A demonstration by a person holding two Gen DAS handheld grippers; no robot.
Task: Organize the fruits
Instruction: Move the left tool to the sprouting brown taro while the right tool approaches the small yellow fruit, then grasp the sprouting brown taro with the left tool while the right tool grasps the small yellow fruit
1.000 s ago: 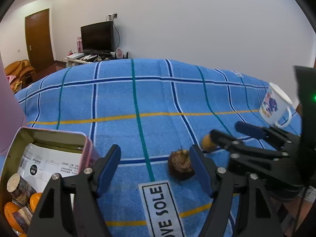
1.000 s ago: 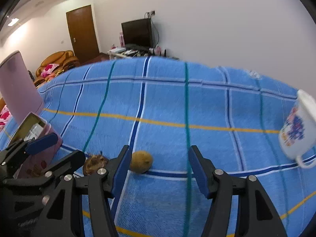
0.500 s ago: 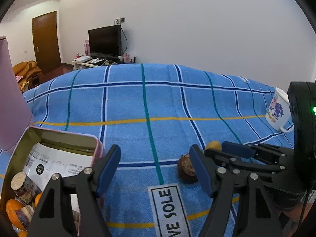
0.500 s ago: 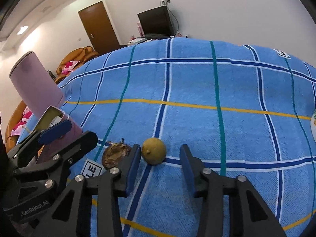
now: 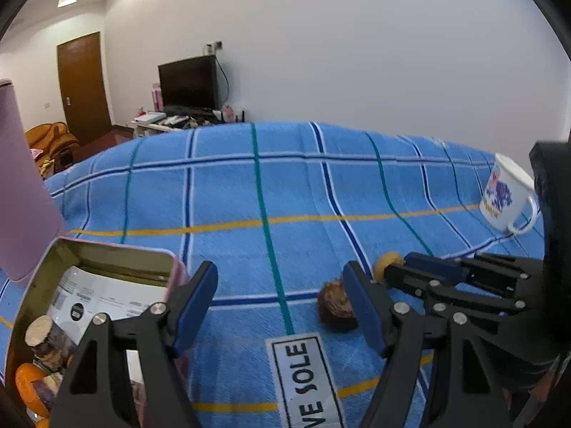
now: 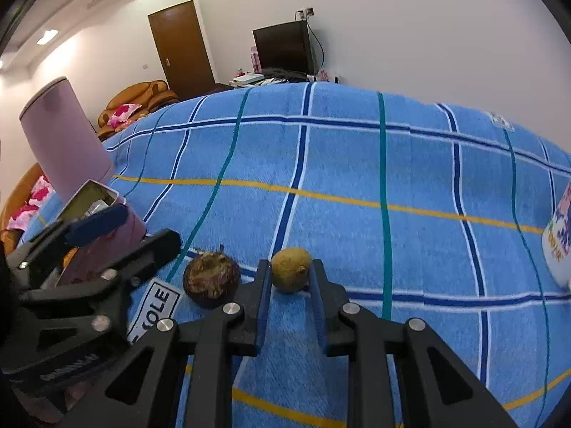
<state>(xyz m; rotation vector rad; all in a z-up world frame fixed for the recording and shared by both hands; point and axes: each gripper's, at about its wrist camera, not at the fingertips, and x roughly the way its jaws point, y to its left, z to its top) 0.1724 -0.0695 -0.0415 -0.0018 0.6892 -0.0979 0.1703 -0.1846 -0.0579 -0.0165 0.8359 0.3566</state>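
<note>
Evidently the right gripper [image 6: 291, 278] is clamped on the small yellow fruit [image 6: 289, 269] low in the frame's centre to carry it to the open tin [image 5: 107, 285] at lower left, where other fruit sits. The fruit sits between its fingertips, pads pressing both sides. Beside it, the left gripper [image 5: 282, 306] hangs half open and empty, the brown fruit [image 5: 335, 305] just inside its right finger.
</note>
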